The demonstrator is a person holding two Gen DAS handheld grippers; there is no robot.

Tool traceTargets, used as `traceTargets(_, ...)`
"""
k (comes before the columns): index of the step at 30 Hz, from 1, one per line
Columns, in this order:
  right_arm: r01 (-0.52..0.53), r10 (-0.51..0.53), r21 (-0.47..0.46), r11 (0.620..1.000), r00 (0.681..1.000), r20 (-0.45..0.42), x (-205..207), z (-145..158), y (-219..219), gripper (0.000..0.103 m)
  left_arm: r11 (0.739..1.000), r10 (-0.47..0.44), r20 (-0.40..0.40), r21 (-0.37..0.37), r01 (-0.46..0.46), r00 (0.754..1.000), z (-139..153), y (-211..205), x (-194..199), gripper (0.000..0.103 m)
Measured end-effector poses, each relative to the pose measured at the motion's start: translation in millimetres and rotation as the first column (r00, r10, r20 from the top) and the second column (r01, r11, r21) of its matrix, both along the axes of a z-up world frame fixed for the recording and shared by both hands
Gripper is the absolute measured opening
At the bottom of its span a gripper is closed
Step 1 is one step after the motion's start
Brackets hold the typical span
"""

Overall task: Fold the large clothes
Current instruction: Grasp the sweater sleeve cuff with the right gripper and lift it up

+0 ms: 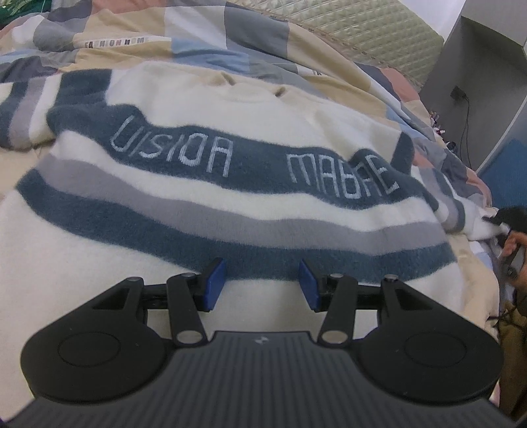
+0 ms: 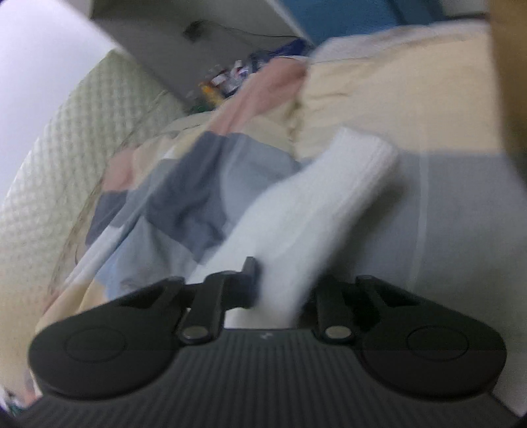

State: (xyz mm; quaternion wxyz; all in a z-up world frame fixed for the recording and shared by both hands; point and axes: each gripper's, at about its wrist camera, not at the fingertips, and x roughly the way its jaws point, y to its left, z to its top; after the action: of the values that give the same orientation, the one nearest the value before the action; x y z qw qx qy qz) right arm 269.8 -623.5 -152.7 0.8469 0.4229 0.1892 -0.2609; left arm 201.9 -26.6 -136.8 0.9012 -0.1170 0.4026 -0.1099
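In your left wrist view, the sweater [image 1: 230,184] lies spread front-up on the patchwork quilt [image 1: 230,29], its stripes and lettering running left to right and the neckline at the far side. Your left gripper [image 1: 262,283] hovers over the near hem with its blue pads apart and nothing between them. The sweater's right sleeve [image 1: 474,220] trails off to the right edge, where the right gripper [image 1: 509,219] and a hand [image 1: 512,245] meet it, so that sleeve belongs to your right side.

In your right wrist view, which is blurred, your right gripper [image 2: 280,289] is clenched on the white sleeve cuff [image 2: 316,210]. The cuff sticks out away from the fingers, up and to the right, over the quilt [image 2: 184,197]. The sweater body lies to the left of this grip, so the sleeve would likely need carrying leftward, across its own long axis, onto the chest.
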Motion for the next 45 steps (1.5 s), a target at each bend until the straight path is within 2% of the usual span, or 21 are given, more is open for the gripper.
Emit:
traceTargets(3, -0.027, 0.026, -0.125, 0.992, 1.000, -0.009, 4, 31, -1, 0.010, 1.000, 0.001, 0.003, 0.004, -0.001, 1.000, 1, 0, -1, 0.055)
traceTargets(6, -0.016, 0.005, -0.256, 0.967, 0.999, -0.042, 8, 62, -3, 0.010, 1.000, 0.002, 0.002, 0.005, -0.002, 1.000, 1, -1, 1, 0.055)
traceTargets(10, -0.037, 0.022, -0.315, 0.948, 0.998, -0.053, 15, 88, -10, 0.010, 0.999, 0.000, -0.001, 0.042, 0.000, 1.000, 3, -1, 4, 0.055)
traceTargets(13, -0.096, 0.088, -0.383, 0.919, 0.995, -0.037, 18, 112, 10, 0.010, 0.997, 0.011, 0.008, 0.073, -0.011, 1.000, 8, 0, 6, 0.055)
traceTargets(17, -0.168, 0.199, -0.458, 0.873, 0.980, 0.019, 16, 156, 53, 0.010, 0.997, 0.038, 0.029, 0.062, -0.040, 0.999, 19, 11, 3, 0.055)
traceTargets(20, -0.231, 0.301, -0.540, 0.809, 0.953, 0.044, 11, 197, 98, 0.010, 0.996, 0.060, 0.054, 0.060, -0.063, 0.997, 30, 21, -2, 0.055)
traceTargets(24, -0.314, 0.450, -0.630, 0.710, 0.891, 0.064, -2, 246, 171, 0.010, 0.994, 0.112, 0.074, -0.006, -0.112, 0.991, 47, 47, -10, 0.055)
traceTargets(26, -0.357, 0.524, -0.677, 0.644, 0.850, 0.050, -11, 266, 213, 0.010, 0.990, 0.142, 0.096, -0.026, -0.140, 0.985, 56, 61, -15, 0.055)
traceTargets(29, -0.403, 0.608, -0.741, 0.538, 0.794, 0.010, -25, 282, 278, 0.010, 0.982, 0.184, 0.115, -0.064, -0.178, 0.976, 66, 84, -22, 0.055)
traceTargets(32, -0.445, 0.674, -0.787, 0.428, 0.737, -0.050, -39, 282, 340, 0.011, 0.969, 0.232, 0.120, -0.115, -0.219, 0.965, 74, 108, -28, 0.055)
traceTargets(35, -0.493, 0.730, -0.799, 0.345, 0.676, -0.102, -48, 266, 397, 0.011, 0.954, 0.274, 0.129, -0.166, -0.251, 0.953, 81, 130, -32, 0.055)
traceTargets(39, -0.556, 0.789, -0.789, 0.261, 0.594, -0.158, -68, 231, 463, 0.011, 0.928, 0.332, 0.148, -0.225, -0.296, 0.931, 89, 158, -37, 0.055)
traceTargets(45, -0.694, 0.851, -0.708, 0.134, 0.447, -0.276, -96, 153, 553, 0.011, 0.900, 0.383, 0.168, -0.287, -0.327, 0.908, 91, 189, -43, 0.055)
